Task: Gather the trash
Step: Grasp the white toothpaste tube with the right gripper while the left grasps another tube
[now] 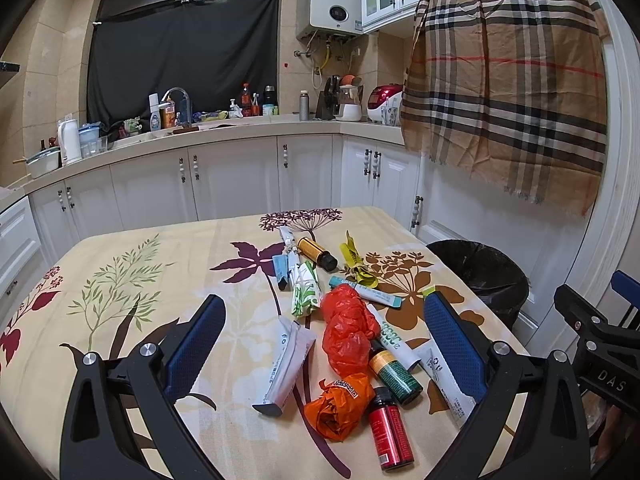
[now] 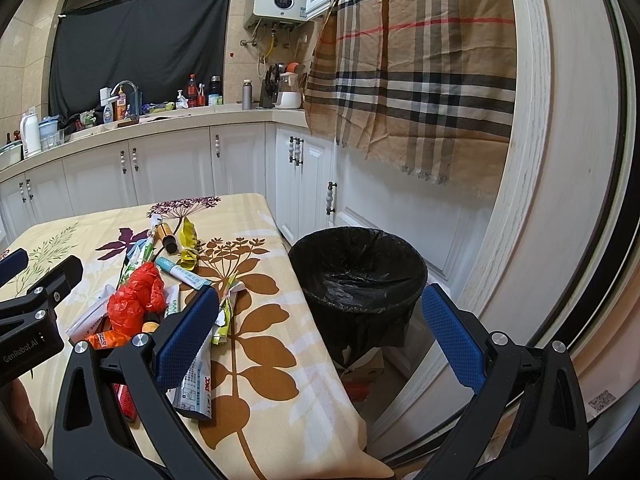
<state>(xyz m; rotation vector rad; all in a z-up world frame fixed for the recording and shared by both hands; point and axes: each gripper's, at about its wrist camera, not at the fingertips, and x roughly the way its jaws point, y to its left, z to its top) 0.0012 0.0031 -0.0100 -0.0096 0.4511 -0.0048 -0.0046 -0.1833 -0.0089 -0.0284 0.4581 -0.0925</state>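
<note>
Trash lies in a heap on the floral tablecloth [image 1: 168, 264]: a red plastic bag [image 1: 347, 326], an orange wrapper [image 1: 340, 402], a red bottle [image 1: 390, 430], a green bottle [image 1: 394, 374], a yellow-labelled bottle [image 1: 317, 254], white tubes [image 1: 286, 366] and a yellow wrapper [image 1: 354, 264]. My left gripper [image 1: 324, 340] hovers open over the heap, holding nothing. My right gripper [image 2: 316, 328] is open and empty at the table's right edge, in front of the black-lined bin [image 2: 356, 276]. The red bag [image 2: 134, 300] also shows in the right wrist view.
The bin [image 1: 482, 276] stands on the floor right of the table, against white cabinet doors [image 2: 404, 220]. A plaid cloth [image 1: 508, 88] hangs above it. A cluttered kitchen counter [image 1: 208, 130] runs behind the table. A cardboard box [image 2: 362, 364] sits under the bin.
</note>
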